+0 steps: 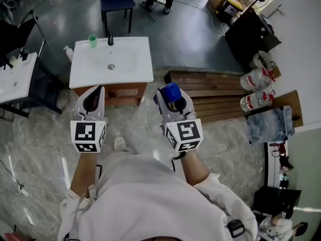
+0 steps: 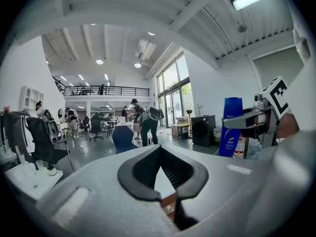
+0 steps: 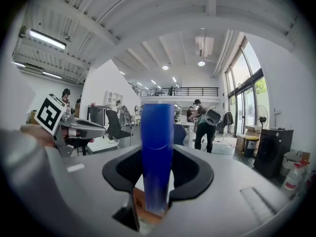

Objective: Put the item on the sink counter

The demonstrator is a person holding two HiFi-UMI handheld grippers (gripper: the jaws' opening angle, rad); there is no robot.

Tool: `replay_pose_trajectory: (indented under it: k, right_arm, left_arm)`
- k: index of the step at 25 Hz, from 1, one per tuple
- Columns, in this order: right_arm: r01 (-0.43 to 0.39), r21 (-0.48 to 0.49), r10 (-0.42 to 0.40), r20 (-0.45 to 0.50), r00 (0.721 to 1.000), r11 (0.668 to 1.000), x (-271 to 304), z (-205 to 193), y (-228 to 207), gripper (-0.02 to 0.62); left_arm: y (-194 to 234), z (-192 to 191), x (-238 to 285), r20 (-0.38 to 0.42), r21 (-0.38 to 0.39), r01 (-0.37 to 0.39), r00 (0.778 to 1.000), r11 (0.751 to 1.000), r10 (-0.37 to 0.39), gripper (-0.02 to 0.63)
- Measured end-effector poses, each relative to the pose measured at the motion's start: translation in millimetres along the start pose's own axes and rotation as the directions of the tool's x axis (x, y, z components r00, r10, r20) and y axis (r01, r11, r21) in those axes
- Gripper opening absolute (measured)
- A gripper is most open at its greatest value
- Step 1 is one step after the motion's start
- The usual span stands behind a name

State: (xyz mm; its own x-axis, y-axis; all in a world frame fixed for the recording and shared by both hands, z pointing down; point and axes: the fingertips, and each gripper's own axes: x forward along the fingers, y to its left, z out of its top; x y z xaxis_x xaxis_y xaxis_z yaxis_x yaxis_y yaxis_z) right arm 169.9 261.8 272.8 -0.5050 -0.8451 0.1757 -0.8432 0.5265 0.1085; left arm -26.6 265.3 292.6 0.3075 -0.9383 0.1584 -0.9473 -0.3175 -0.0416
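We see the white sink tabletop [image 1: 140, 69] resting on a wooden cabinet [image 1: 118, 90], its basin [image 1: 120, 58] sunk in the middle, with a green cup [image 1: 93, 40] and a black faucet [image 1: 110, 38] standing upright near each other along its far edge.

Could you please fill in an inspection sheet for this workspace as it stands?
Surface: white sink counter, basin empty, bare space on its right side.
Job's things: blue bottle, upright in the right tool, not yet above the counter.
Clutter: green cup and faucet at the counter's rear edge; two water bottles by the wooden platform.
Tools: right tool shut on the blue bottle; left tool shut, empty.
Cables: loose cable on the floor, lower left.
Surroundings: blue chair behind the counter; second sink unit at left.
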Motion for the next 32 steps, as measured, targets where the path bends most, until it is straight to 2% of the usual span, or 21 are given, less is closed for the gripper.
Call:
replay_pose_trajectory:
  k: [9, 15, 23, 32]
  right_arm:
    - [0.053, 0.005, -0.053, 0.002, 0.999, 0.999, 63, 12, -12, 0.147]
    - [0.061, 0.004, -0.061, 0.000, 0.998, 0.998, 87, 18, -14, 0.147]
    - [0.023, -0.004, -0.023, -0.005, 1.000, 1.000, 126, 17, -32, 0.147]
    - [-0.049, -0.006, 0.049, -0.002, 0.999, 0.999, 183, 11, -78, 0.147]
  left_arm:
    - [34, 6, 64, -0.001, 0.019, 0.082, 0.997, 0.996, -0.082, -0.003]
    - [48, 6, 86, -0.002, 0.017, 0.104, 0.995, 0.994, -0.104, -0.003]
    - [57, 3, 125, -0.015, 0.010, 0.084, 0.996, 0.996, -0.084, -0.003]
    - [63, 7, 186, -0.024, 0.012, 0.025, 0.999, 1.000, -0.025, -0.003]
